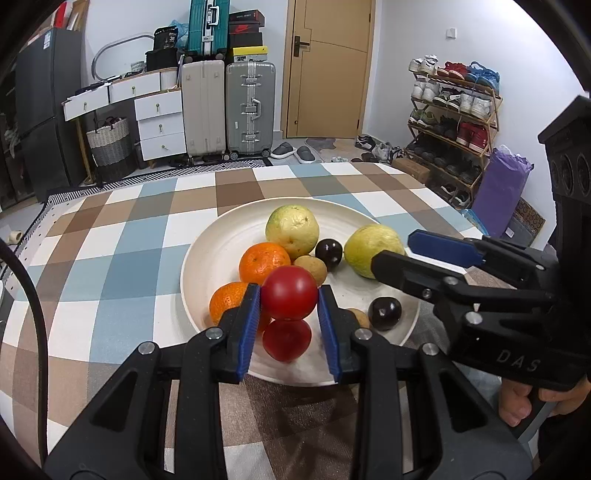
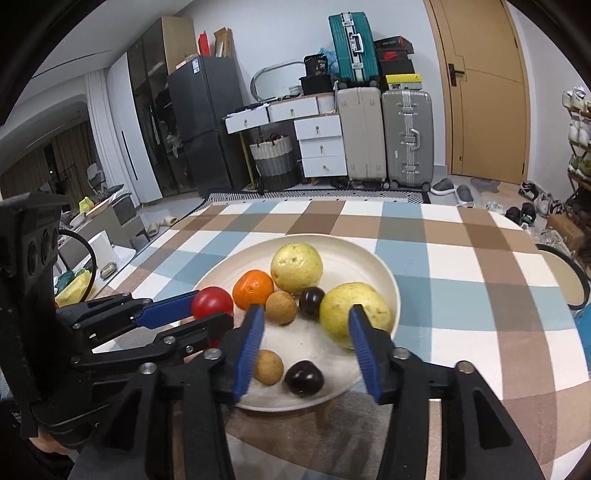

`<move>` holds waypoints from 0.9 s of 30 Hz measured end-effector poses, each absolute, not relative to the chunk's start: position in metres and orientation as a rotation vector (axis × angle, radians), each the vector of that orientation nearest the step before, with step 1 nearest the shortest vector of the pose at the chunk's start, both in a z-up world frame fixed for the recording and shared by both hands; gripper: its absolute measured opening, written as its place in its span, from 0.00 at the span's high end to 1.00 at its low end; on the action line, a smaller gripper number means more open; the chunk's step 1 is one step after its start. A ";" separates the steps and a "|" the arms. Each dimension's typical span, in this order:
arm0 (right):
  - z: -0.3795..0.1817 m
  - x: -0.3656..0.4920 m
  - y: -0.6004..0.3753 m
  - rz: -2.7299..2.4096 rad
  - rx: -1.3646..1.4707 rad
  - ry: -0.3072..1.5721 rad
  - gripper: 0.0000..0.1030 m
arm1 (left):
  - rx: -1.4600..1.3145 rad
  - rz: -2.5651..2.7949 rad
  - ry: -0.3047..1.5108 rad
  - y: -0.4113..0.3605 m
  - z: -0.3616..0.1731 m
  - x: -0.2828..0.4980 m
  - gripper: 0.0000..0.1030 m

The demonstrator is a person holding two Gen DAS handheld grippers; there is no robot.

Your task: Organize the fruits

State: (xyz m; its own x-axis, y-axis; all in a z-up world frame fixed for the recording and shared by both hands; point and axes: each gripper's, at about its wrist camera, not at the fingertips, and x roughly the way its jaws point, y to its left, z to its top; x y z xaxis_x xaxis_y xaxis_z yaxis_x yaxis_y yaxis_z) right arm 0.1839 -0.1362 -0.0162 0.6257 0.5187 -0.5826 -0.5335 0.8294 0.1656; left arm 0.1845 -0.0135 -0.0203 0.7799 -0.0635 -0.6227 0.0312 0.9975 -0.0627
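On the checked tablecloth [image 1: 122, 266], a cream plate [image 1: 214, 254] heaped with fruit. Between the blue pads of the left gripper [image 1: 289, 299], a red tomato [image 1: 289, 292], clamped and lifted just above a second tomato [image 1: 286, 339] lying on the plate. Right gripper [image 2: 304, 343] spread wide over the near rim, holding nothing, one pad in front of a yellow-green guava [image 2: 351, 312].

Only in the left wrist view: the second tomato, a near orange [image 1: 229, 301] partly behind the left pad, and a shoe rack [image 1: 456, 122] along the right wall. Only in the right wrist view: a dark fridge [image 2: 201, 122], and a near longan [image 2: 269, 366] seen whole, beside a dark plum [image 2: 304, 377].

In both: a far guava [image 1: 292, 230], an orange [image 1: 263, 265] touching it, a longan [image 1: 311, 266] and another plum [image 1: 328, 253] mid-plate.

Readable writing: "DAS" on the right gripper's body in the left wrist view; a Nike swoosh on a red shoebox [image 1: 245, 27] stacked over the suitcases [image 1: 229, 110]; "36" on a black bag [image 1: 167, 37]. Other labels too small to read.
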 end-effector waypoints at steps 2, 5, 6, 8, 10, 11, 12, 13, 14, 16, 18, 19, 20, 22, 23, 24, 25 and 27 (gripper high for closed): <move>-0.017 0.183 -0.139 0.596 -0.028 0.659 0.44 | -0.050 -0.051 0.665 -0.014 -0.020 0.183 0.73; -0.016 0.182 -0.142 0.588 -0.027 0.654 0.38 | -0.047 -0.056 0.654 -0.014 -0.018 0.180 0.73; -0.015 0.180 -0.143 0.583 -0.032 0.649 0.36 | -0.049 -0.057 0.652 -0.014 -0.017 0.179 0.73; -0.015 0.180 -0.143 0.577 -0.037 0.646 0.30 | -0.055 -0.054 0.653 -0.012 -0.017 0.177 0.73; -0.015 0.179 -0.144 0.578 -0.032 0.640 0.21 | -0.064 -0.052 0.654 -0.011 -0.017 0.175 0.72; -0.014 0.178 -0.146 0.581 -0.027 0.633 0.20 | -0.065 -0.051 0.654 -0.010 -0.017 0.175 0.72; -0.014 0.177 -0.146 0.584 -0.026 0.627 0.16 | -0.067 -0.045 0.654 -0.009 -0.016 0.174 0.69; -0.013 0.176 -0.146 0.586 -0.026 0.623 0.12 | -0.070 -0.041 0.654 -0.008 -0.016 0.173 0.63; -0.013 0.175 -0.146 0.586 -0.029 0.618 0.11 | -0.075 -0.036 0.652 -0.006 -0.016 0.171 0.59; -0.012 0.174 -0.146 0.584 -0.032 0.610 0.04 | -0.087 -0.031 0.638 -0.002 -0.016 0.166 0.43; -0.012 0.172 -0.145 0.591 -0.034 0.602 0.00 | -0.085 -0.015 0.624 0.000 -0.014 0.160 0.34; -0.012 0.173 -0.145 0.596 -0.034 0.600 0.00 | -0.085 -0.010 0.615 0.002 -0.014 0.157 0.30; -0.011 0.172 -0.145 0.599 -0.037 0.596 0.00 | -0.085 -0.004 0.605 0.004 -0.013 0.152 0.27; -0.011 0.170 -0.145 0.609 -0.040 0.591 0.00 | -0.093 0.008 0.598 0.007 -0.012 0.147 0.19; -0.011 0.168 -0.146 0.614 -0.040 0.589 0.00 | -0.102 0.005 0.593 0.009 -0.012 0.144 0.19; -0.011 0.167 -0.147 0.618 -0.042 0.587 0.00 | -0.110 -0.002 0.588 0.011 -0.011 0.141 0.17; -0.010 0.166 -0.148 0.616 -0.043 0.584 0.00 | -0.112 0.000 0.587 0.013 -0.011 0.139 0.11; -0.008 0.162 -0.150 0.616 -0.039 0.566 0.00 | -0.104 0.013 0.577 0.013 -0.009 0.136 0.04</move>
